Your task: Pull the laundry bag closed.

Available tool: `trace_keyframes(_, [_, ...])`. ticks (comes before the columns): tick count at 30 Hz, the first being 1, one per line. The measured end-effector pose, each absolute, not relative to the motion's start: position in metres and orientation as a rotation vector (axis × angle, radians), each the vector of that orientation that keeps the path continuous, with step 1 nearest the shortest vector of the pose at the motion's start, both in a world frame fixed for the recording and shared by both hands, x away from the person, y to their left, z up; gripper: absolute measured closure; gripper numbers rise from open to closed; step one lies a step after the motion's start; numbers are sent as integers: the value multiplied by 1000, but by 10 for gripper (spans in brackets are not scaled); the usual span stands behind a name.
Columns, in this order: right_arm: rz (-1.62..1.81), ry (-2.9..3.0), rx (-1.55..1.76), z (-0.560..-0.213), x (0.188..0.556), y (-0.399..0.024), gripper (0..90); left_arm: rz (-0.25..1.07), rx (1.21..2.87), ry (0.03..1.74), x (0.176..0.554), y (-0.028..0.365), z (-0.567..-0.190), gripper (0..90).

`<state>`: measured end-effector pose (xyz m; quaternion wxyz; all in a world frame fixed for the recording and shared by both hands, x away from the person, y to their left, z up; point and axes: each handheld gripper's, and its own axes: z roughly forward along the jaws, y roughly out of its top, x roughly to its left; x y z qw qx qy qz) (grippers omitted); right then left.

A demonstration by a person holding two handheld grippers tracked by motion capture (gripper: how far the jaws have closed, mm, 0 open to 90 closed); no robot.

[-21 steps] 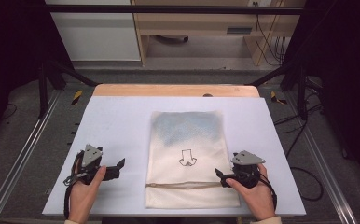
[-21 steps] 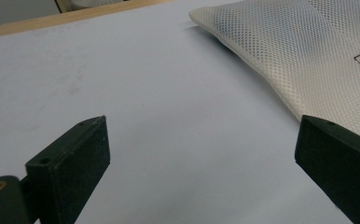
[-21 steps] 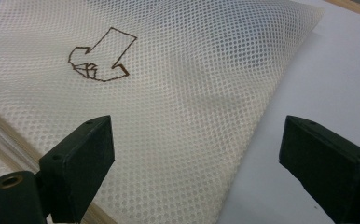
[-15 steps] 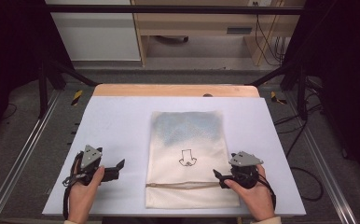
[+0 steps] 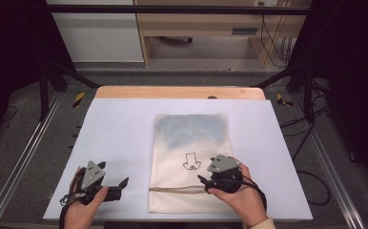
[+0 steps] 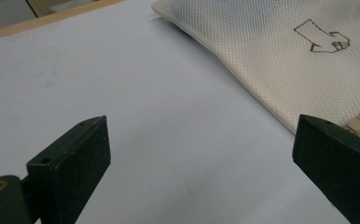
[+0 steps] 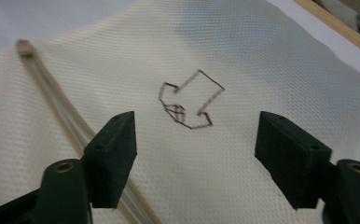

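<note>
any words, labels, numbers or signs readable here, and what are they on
No words, brand names or numbers can be read anywhere.
One sign: a dark outlined arrow drawn on the cream mesh bag, with a small scribbled mark at its head; it carries no letters.
Yellow and black hazard stripes mark the floor beside the table's far left corner; no text on them.
</note>
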<state>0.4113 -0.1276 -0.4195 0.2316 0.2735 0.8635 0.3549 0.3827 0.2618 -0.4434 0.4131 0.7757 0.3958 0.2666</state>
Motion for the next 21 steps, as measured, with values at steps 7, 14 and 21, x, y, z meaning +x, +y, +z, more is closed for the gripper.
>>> trace_keyframes(7, [931, 2529, 587, -406, 415, -87, 427, 721, 1952, 1025, 389, 268, -444, 55])
trace_keyframes(14, [849, 2640, 440, -398, 419, -54, 479, 717, 1908, 1066, 396, 275, -446, 49])
trace_keyframes(21, [797, 2700, 361, -398, 421, -36, 547, 702, 1899, 1069, 397, 275, -445, 49])
